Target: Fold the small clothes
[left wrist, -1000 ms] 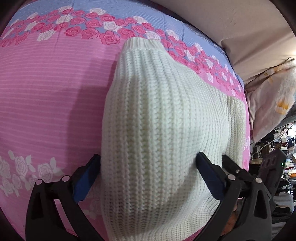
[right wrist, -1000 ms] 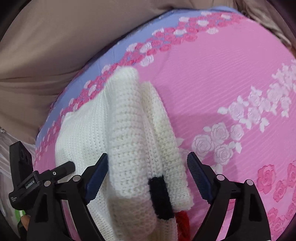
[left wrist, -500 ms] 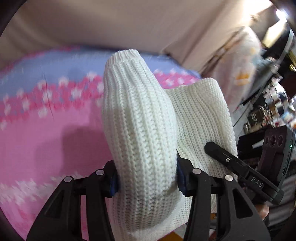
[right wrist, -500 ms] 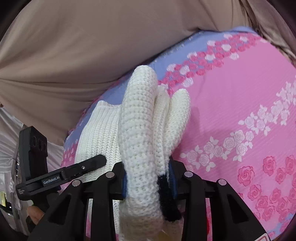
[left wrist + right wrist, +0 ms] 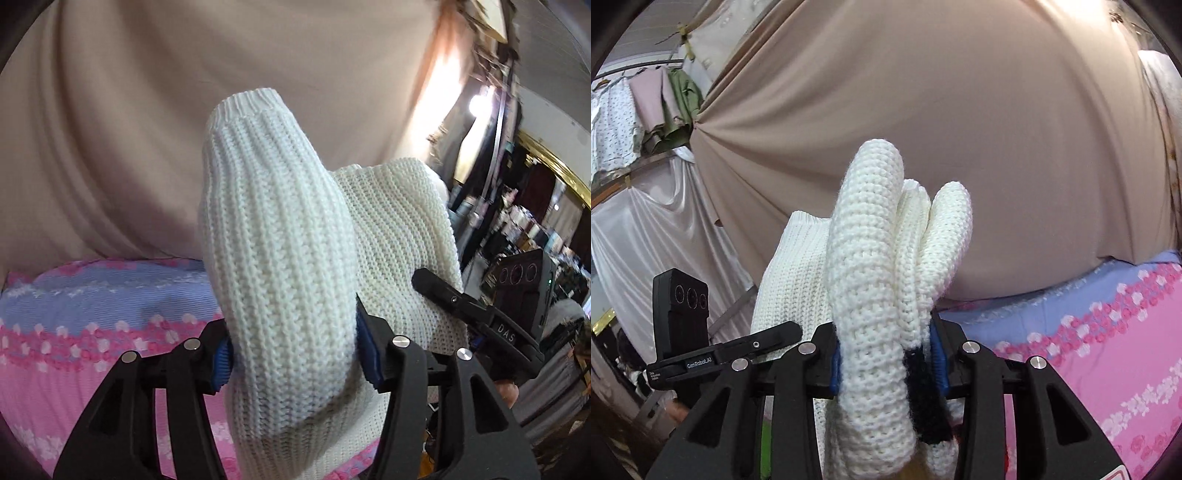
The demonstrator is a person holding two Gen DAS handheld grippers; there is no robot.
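Note:
A white knitted sweater [image 5: 280,258] is lifted off the bed and held between both grippers. My left gripper [image 5: 295,358] is shut on a bunched ribbed part of it. My right gripper [image 5: 886,362] is shut on a thick folded bundle of the sweater [image 5: 868,295], which has a black patch [image 5: 923,398] by the right finger. The right gripper shows in the left wrist view [image 5: 476,317], and the left gripper shows in the right wrist view [image 5: 713,354]. The sweater's lower part is hidden below the jaws.
The pink and lilac rose-patterned bedsheet [image 5: 74,332] lies below, also seen in the right wrist view [image 5: 1108,350]. A beige curtain [image 5: 960,129] hangs behind the bed. Cluttered shelves [image 5: 535,240] stand at the right, hanging clothes [image 5: 646,110] at the left.
Both grippers went from open around the flat sweater to shut on it, then lifted it up off the bed, tilting the views toward the curtain.

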